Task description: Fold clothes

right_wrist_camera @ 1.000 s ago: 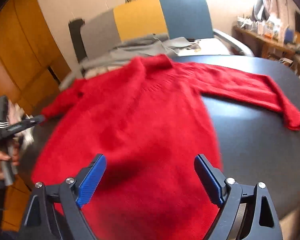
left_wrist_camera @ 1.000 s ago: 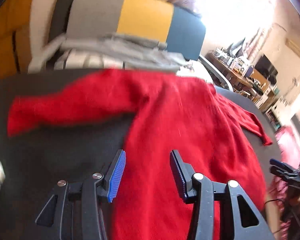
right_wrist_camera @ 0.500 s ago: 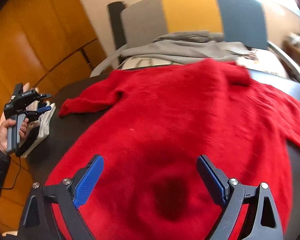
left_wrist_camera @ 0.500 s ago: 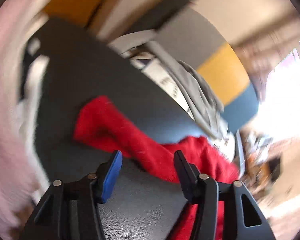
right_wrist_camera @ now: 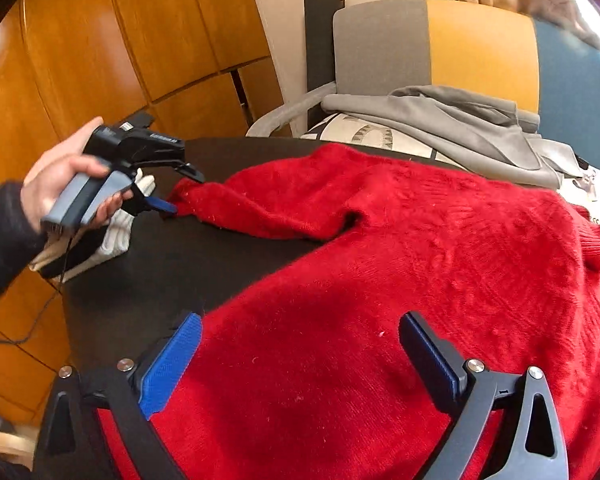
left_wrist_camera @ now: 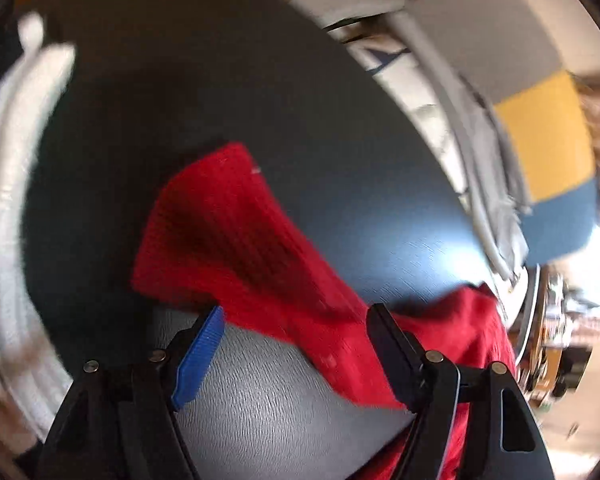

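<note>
— Where is the garment right now?

— The fuzzy red knitted sweater (right_wrist_camera: pixel 400 280) lies spread on the dark round table (right_wrist_camera: pixel 172 264). In my right wrist view it fills the centre and the whole lower right of the frame, with one sleeve (right_wrist_camera: pixel 268 204) stretching toward the middle left. In my left wrist view that sleeve's ribbed cuff (left_wrist_camera: pixel 216 216) sits in the centre, running down toward the lower right.

— And your jaws?

— My left gripper (left_wrist_camera: pixel 292 356) has its jaws spread wide, one blue-padded finger (left_wrist_camera: pixel 198 360) to either side of the sleeve, close above it — I cannot tell whether they touch the fabric. From the right wrist view, that same gripper (right_wrist_camera: pixel 170 196) shows at the middle left, held in a hand (right_wrist_camera: pixel 64 184) in a dark sleeve, its tips right at the cuff's end. My right gripper (right_wrist_camera: pixel 300 364) is spread wide too, at the bottom of its frame, hovering over the sweater's body and gripping nothing.

— Anything else around?

— A folded white knit cloth (left_wrist_camera: pixel 8 240) curves along the left edge of the left view, at the table's rim. Beyond the table, in the upper right of the right view, stands a chair with a grey, yellow and blue backrest (right_wrist_camera: pixel 480 44), a grey garment (right_wrist_camera: pixel 452 124) draped over its seat. Orange wooden panels (right_wrist_camera: pixel 120 40) fill the upper left.
</note>
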Motion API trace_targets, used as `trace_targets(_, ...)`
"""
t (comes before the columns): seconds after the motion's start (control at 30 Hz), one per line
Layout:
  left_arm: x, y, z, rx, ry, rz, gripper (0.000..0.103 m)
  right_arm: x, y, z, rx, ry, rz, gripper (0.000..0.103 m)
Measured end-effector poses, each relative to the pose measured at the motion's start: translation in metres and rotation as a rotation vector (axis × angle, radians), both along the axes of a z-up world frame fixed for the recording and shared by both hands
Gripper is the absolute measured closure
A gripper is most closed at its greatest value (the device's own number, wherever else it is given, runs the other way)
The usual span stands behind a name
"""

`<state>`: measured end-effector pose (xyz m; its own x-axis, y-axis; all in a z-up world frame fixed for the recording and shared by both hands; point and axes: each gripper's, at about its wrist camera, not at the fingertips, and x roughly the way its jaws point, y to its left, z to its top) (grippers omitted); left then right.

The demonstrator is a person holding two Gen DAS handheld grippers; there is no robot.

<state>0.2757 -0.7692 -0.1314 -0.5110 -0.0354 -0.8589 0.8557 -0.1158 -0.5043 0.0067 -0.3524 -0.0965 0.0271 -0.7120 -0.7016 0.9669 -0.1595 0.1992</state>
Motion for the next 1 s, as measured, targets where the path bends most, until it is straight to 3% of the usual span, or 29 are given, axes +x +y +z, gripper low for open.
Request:
trace_targets(0.23,-0.010,-0.025,-0.025,0.121,-0.072,0.071,0.032,-0.001,0.000,-0.042,0.071,-0.068,-0.024,0.001)
trace_targets(0.33,-0.014,-0.022,-0.023,0.078,-0.076,0.039,0.061,0.010,0.003,-0.049,0.078,-0.005,-0.011,0.000)
trace_targets(0.37,-0.015,-0.020,-0.023,0.072,-0.072,0.032,0.081,0.013,0.002,-0.050,0.085,0.012,-0.008,0.000)
trace_targets(0.47,-0.015,-0.014,-0.020,0.034,-0.054,0.031,0.089,0.020,-0.002,-0.053,0.113,0.058,-0.007,0.000)
trace_targets(0.57,-0.016,-0.002,-0.005,-0.064,-0.022,0.014,0.096,0.027,-0.005,-0.054,0.141,0.110,-0.003,0.000)
trace_targets(0.67,-0.011,0.018,0.028,-0.218,0.022,-0.007,0.096,0.035,-0.008,-0.057,0.168,0.174,0.000,0.000)
trace_targets(0.9,0.027,0.089,0.114,-0.601,0.212,-0.062,0.098,0.033,-0.011,-0.057,0.214,0.182,-0.047,0.000)
trace_targets(1.0,0.043,0.108,0.138,-0.673,0.246,-0.070,0.098,0.031,-0.019,-0.055,0.298,0.168,-0.056,0.000)
